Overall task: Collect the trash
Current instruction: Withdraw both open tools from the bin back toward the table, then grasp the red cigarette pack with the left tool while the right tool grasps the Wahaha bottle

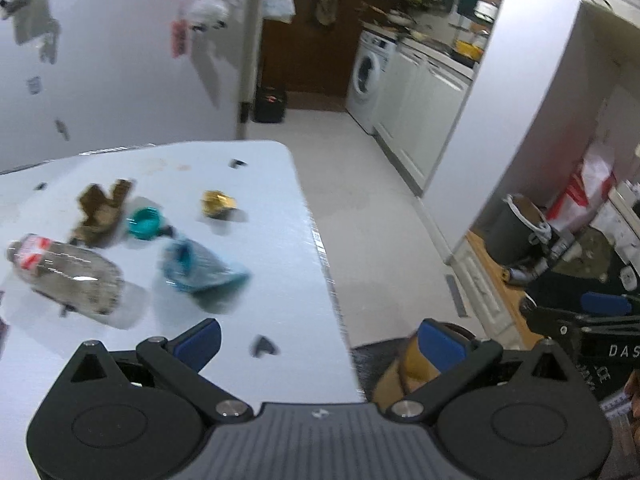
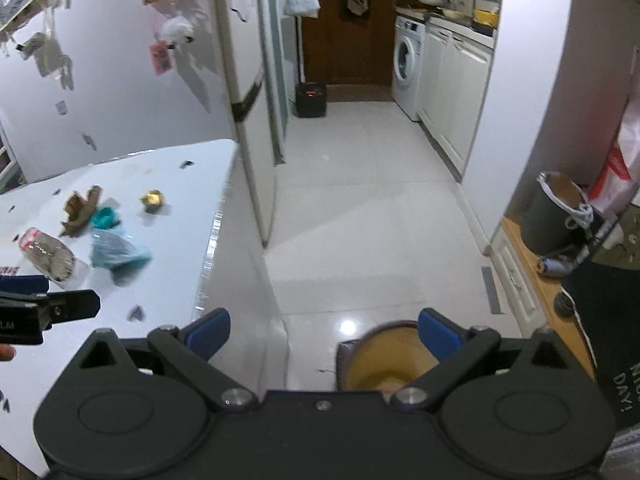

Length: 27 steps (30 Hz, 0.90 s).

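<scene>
While both grippers' jaws gape empty, a crushed clear bottle (image 1: 66, 274) lies sideways on the table (image 1: 280, 280).

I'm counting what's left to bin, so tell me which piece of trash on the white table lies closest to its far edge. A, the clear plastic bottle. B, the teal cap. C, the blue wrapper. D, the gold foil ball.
D: the gold foil ball sits farther back on the table than the cap, the wrapper and the bottle.
</scene>
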Available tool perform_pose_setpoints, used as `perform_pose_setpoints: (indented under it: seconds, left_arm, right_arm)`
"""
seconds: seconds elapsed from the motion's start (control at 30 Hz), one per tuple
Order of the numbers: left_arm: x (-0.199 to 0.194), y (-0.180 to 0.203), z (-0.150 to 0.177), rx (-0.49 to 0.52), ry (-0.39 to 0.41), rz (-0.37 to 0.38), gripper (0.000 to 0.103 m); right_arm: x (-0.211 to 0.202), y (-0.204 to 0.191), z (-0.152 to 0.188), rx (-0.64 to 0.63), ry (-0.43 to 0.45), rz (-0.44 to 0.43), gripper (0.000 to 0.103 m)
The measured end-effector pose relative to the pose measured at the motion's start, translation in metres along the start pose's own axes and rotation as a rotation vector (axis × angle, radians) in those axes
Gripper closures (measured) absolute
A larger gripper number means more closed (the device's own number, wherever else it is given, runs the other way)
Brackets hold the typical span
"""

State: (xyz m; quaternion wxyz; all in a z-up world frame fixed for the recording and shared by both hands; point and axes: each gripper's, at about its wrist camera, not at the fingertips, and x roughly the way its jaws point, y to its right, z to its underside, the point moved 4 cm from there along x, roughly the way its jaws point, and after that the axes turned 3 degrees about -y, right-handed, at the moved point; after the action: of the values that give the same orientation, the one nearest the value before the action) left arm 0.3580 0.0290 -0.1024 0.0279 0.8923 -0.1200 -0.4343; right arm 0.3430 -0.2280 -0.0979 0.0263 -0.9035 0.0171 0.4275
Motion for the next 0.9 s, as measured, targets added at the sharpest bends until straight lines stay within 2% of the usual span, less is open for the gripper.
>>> perform_pose_setpoints:
  seconds: [0.4, 0.9]
  left_arm:
    - [-0.039, -0.114, -0.008, -0.086, 0.067, -0.106, 0.000]
    - [-0.035, -0.267, -0.007, -0.314, 0.059, -0.311, 0.000]
  right_arm:
    - [0.012, -0.108, -0.022, -0.057, 0.047, -0.089, 0.001]
    - [0.060, -0.226, -0.053, -0.208, 0.084, -0.212, 0.000]
